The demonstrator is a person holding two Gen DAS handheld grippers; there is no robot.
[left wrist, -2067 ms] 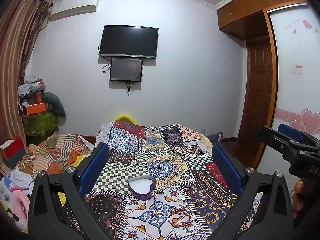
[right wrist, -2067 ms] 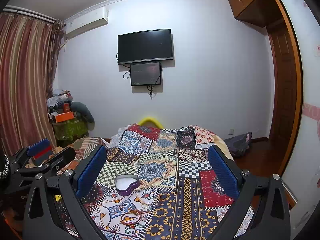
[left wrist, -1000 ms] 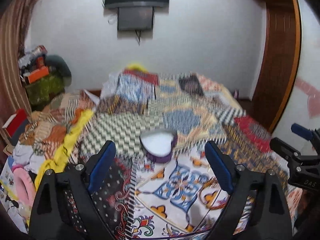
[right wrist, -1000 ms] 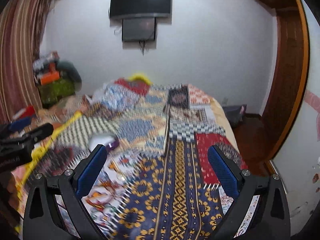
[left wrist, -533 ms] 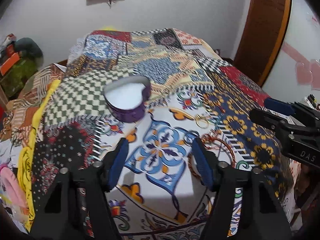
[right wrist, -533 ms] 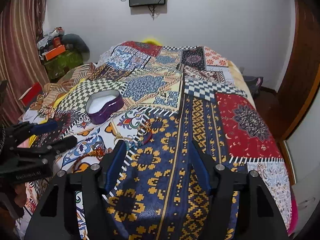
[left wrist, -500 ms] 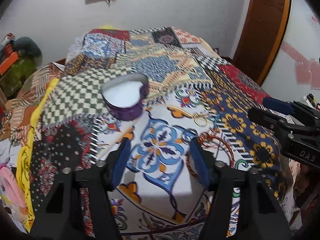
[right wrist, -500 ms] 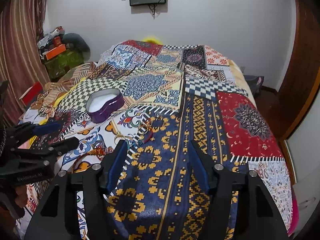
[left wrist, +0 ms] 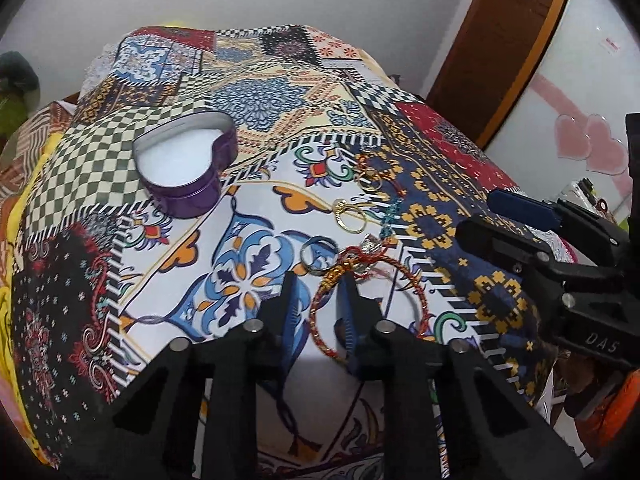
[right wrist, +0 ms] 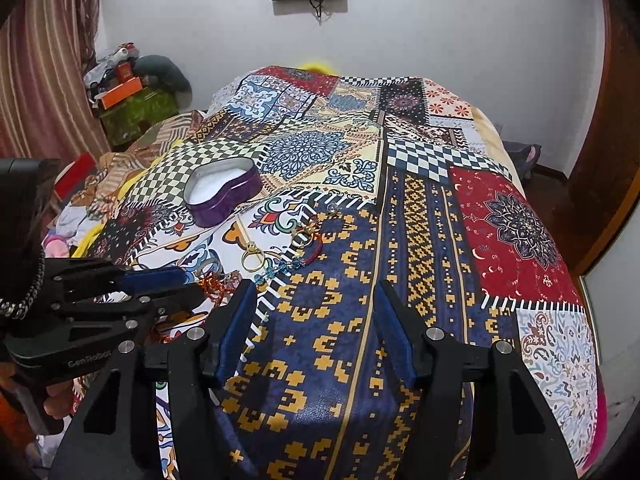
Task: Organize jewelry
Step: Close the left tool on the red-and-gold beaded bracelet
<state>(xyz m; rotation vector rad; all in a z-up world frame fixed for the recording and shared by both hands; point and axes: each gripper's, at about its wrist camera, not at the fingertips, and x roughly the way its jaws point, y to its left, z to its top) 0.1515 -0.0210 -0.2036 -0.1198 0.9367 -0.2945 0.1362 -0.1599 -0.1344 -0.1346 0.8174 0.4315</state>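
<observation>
My left tool (left wrist: 318, 292) is lowered over the patterned bedspread (left wrist: 168, 264), its 2 fingers narrowed around the near rim of the red-and-gold beaded bracelet (left wrist: 368, 300); I cannot tell whether they grip it. My right tool (right wrist: 314, 324) hovers spread wide above the blue-and-gold panel, holding nothing. Beyond the bracelet lie a silver ring (left wrist: 319, 255) and a gold ring (left wrist: 349, 219). The open purple heart-shaped tin (left wrist: 186, 170) stands farther back on the left, apart from them.
</observation>
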